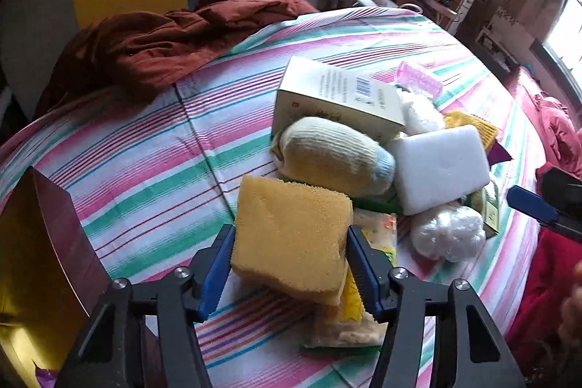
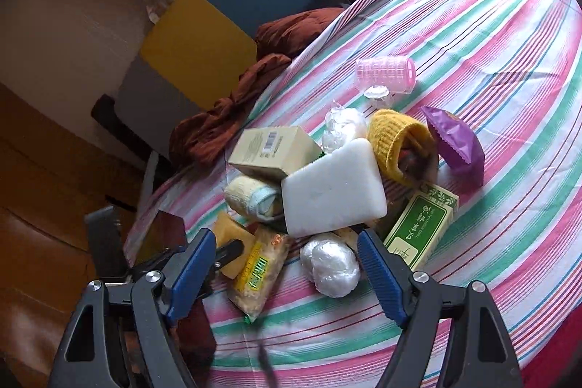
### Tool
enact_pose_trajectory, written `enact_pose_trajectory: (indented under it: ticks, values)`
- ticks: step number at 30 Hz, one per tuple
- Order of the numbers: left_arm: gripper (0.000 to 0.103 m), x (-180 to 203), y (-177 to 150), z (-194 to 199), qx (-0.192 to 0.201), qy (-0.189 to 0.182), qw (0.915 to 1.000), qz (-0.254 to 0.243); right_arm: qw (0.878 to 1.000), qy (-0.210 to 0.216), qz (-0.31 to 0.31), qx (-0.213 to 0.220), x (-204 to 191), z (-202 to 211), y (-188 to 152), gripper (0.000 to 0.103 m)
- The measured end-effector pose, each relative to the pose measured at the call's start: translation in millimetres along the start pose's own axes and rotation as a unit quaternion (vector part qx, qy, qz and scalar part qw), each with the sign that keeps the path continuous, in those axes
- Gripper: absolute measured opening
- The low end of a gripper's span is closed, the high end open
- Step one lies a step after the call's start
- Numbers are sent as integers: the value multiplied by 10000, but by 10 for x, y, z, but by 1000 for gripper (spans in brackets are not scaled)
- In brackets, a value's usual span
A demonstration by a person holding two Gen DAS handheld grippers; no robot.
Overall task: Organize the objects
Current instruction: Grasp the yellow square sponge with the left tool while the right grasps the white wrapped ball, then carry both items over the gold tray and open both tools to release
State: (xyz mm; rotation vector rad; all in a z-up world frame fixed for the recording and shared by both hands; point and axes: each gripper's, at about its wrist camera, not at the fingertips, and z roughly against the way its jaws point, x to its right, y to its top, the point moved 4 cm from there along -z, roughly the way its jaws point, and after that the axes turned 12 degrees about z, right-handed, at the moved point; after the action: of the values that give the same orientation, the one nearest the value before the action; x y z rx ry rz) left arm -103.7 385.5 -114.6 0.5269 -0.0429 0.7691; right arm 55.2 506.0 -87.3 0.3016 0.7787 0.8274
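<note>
The left claw (image 1: 291, 273) is clenched on the yellow sponge (image 1: 291, 239), both blue pads pressing its sides at the near edge of the pile on the striped worktop (image 1: 145, 148). The right claw (image 2: 287, 273) hangs released above a white plastic-wrapped bundle (image 2: 333, 264), touching nothing. Only the right view shows the purple packet (image 2: 456, 144) and green box (image 2: 418, 230) — the left view alone shows the dark red box (image 1: 47, 242) clearly.

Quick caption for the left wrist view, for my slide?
Left gripper closed on a yellow sponge at the pile's edge on the striped tablecloth.
</note>
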Motion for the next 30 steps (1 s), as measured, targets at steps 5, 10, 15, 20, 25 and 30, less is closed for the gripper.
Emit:
enact_pose_trajectory:
  ticks: [5, 10, 15, 20, 25, 30]
  values:
    - [61, -47, -63, 337, 390, -357, 9980, 353, 9901, -845, 970, -567, -197, -253, -58, 82]
    - [63, -142, -208, 724, 679, -603, 9939, 618, 9676, -1603, 1676, -1000, -258, -495, -150, 81]
    - [63, -285, -399, 1026, 934, -620, 9905, 801, 9505, -1996, 1953, -1359, -195, -690, -217, 80]
    - [63, -445, -616, 1257, 1120, -633, 9864, 1019, 9446, -2104, 2090, -1407, -148, -731, -229, 55]
    - [63, -605, -808, 1395, 1212, -647, 9818, 1309, 9512, -1936, 2078, -1206, -217, -652, -207, 38]
    - [63, -773, -993, 1549, 1325, -581, 9781, 1495, 9608, -1558, 2081, -959, -363, -432, -218, 38]
